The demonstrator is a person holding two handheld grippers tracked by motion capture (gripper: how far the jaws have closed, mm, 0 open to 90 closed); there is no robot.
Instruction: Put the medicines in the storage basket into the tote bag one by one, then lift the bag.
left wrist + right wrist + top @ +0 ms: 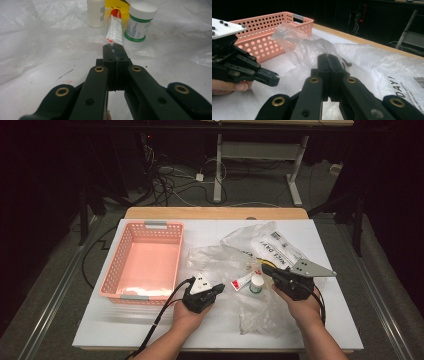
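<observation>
Your left gripper (113,47) and right gripper (329,58), fingers closed on nothing, flank the green-banded jar (256,283).

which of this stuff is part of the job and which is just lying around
Likely part of the job (none is stated, so this is a guess):
- pink perforated plastic basket
- small red-capped white tube
- white jar with green-edged label
- plain white bottle
- both shut tools: left, right

Probably incidental:
- crumpled clear plastic bags
- floor cables

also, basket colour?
Pink, with grey handles; the basket shows best in the high view.
</observation>
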